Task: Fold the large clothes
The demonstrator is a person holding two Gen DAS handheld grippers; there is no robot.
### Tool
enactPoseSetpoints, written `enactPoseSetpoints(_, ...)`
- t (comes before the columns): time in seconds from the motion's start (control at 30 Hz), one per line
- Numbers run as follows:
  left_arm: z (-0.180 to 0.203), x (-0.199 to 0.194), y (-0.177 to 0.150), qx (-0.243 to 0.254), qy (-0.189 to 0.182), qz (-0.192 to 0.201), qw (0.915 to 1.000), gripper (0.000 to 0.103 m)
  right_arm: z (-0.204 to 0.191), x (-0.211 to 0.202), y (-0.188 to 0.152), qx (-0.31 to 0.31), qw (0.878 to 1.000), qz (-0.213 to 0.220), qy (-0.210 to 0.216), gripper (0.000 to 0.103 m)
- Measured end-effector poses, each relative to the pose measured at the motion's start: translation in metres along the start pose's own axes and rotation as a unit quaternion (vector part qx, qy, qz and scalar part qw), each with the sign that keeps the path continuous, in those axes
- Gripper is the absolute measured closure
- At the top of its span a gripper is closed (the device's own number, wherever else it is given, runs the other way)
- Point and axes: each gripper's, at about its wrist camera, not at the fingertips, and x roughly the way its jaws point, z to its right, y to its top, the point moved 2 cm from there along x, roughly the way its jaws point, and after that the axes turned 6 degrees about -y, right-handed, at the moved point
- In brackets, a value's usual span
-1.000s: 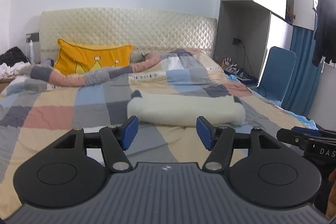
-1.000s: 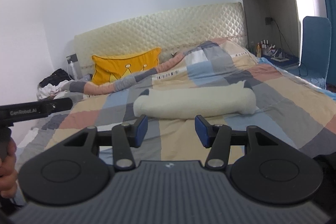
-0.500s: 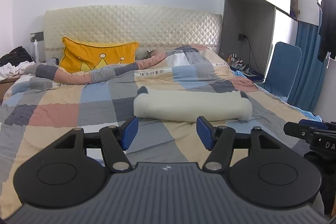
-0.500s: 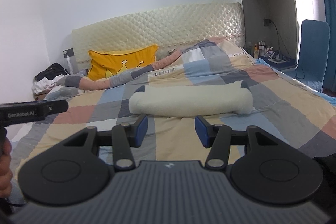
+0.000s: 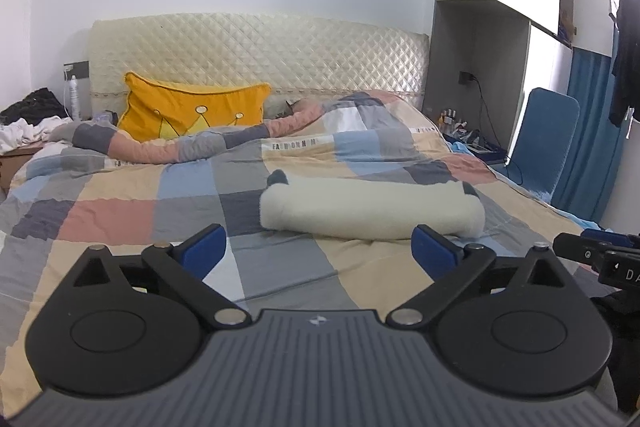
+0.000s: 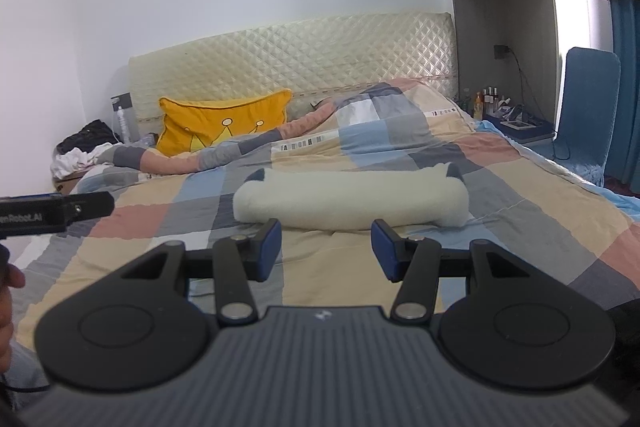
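A cream fleece garment [image 5: 370, 209], already rolled into a long bundle, is seen lying on the patchwork quilt [image 5: 280, 267] in front of the yellow crown pillow [image 5: 192, 111]. It is judged soft, light and springy, best pinched at its ends. Left tongs [image 5: 318, 253] and right tongs [image 6: 326, 249] are held released, short of the bundle.

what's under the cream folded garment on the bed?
The cream garment lies directly on the patchwork duvet; its checked squares show all around it. Whatever sits beneath the bundle itself is covered.
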Motion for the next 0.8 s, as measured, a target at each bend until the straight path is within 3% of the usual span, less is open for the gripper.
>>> enactPoseSetpoints(0.23, 0.0034, -0.0027, 0.0004, 0.0, 0.01, 0.0, 1.0, 0.002, 0.0019, -0.0015, 0.0015, 0.005, 1.0, 0.007, -0.01, 0.045)
enactPoseSetpoints(0.27, 0.0039, -0.0032, 0.0003, 0.001, 0.01, 0.0, 0.9999, 0.002, 0.0017, -0.0016, 0.002, 0.004, 1.0, 0.007, -0.01, 0.04)
enactPoseSetpoints(0.3, 0.0034, -0.0037, 0.0011, 0.001, 0.01, 0.0, 0.9999, 0.002, 0.0017, -0.0018, 0.002, 0.005, 1.0, 0.006, -0.01, 0.025)
enactPoseSetpoints(0.4, 0.0048, -0.0068, 0.002, -0.001, 0.014, 0.012, 0.9998, 0.002, 0.0, -0.0041, 0.0016, 0.002, 1.0, 0.015, -0.013, 0.0)
enactPoseSetpoints(0.8, 0.0066, -0.0103, 0.0044, -0.003, 0.016, 0.009, 0.9998, 0.002, 0.0014, -0.0034, -0.0021, 0.018, 1.0, 0.005, -0.02, 0.0)
